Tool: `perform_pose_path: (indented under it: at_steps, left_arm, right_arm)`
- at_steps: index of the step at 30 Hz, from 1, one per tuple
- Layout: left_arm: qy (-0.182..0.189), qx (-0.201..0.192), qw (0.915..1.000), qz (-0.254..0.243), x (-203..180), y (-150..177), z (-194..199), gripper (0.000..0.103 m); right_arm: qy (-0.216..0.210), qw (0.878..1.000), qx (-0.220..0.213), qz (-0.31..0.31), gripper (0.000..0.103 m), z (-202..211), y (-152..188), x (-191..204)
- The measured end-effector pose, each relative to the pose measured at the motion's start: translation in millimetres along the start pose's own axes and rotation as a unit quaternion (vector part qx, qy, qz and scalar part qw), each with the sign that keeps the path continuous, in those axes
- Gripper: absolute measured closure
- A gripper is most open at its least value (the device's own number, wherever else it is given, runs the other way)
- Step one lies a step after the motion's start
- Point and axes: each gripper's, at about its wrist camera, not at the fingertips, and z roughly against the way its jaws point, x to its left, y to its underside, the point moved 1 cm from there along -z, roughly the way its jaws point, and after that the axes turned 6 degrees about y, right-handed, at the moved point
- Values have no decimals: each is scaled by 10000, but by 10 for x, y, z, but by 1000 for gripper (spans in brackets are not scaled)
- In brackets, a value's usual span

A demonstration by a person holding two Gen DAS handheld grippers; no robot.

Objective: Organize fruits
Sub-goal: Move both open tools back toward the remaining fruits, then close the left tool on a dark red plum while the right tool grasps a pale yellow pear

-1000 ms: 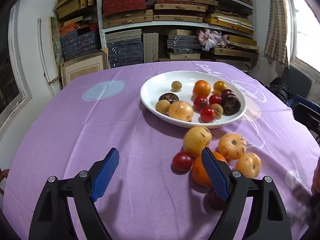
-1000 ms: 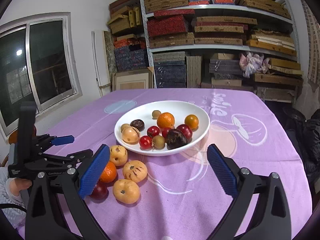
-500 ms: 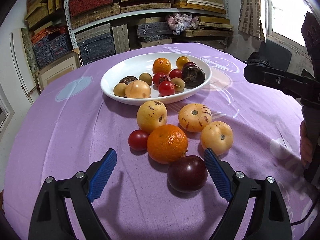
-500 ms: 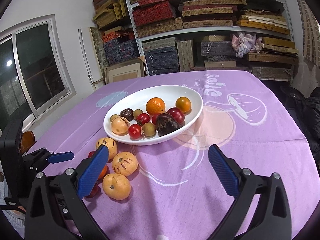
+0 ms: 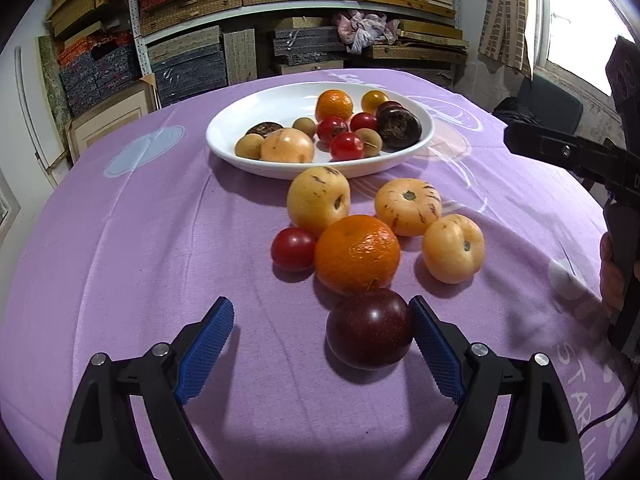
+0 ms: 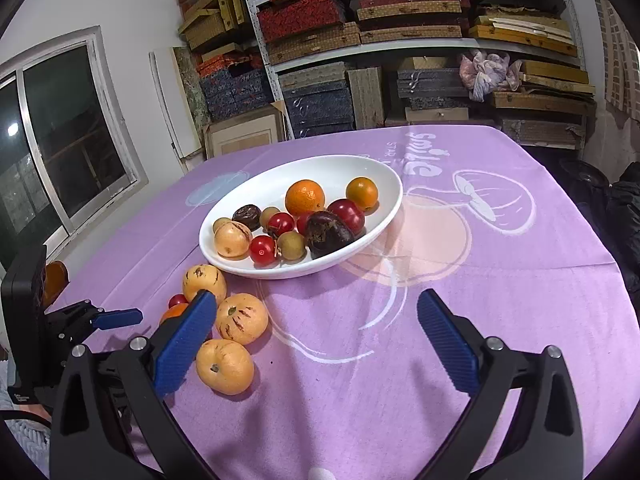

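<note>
Left gripper [image 5: 322,346] hangs spread wide over the purple cloth [image 5: 160,240], dark plum [image 5: 369,328] just inside its right pad, left pad well clear. Right gripper [image 6: 316,340] is spread too, nothing between its pads. White bowl [image 5: 240,152] of fruit sits beyond the loose orange [image 5: 357,254]

Dark plum [image 5: 369,328] on purple cloth [image 5: 160,240], just beside one blue pad of the wide-spread left gripper [image 5: 321,342] fingers [image 5: 436,354].

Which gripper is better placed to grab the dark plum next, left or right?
Left. The left gripper stands open with the plum between its fingers; the right gripper is open over bare cloth.
</note>
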Motion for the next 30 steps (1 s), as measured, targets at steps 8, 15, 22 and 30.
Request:
perform_pose_path:
  at_steps: [8,15,22,30]
  left_arm:
    - [-211,110,9993,273,246,38,22,22]
    - [-3,45,9975,698,456,66,73,41]
    - [82,8,9972,742,500,69,86,52]
    - [90,88,9969,781,507,67,50,62]
  right_arm:
    - [-29,10000,49,56,4,-24,25,36]
    - [-76,9998,95,127,4,-34,63,104]
    - [-125,9995,171,234,4,-55,102,177]
    - [-287,9968,427,613,5,-86,168,344]
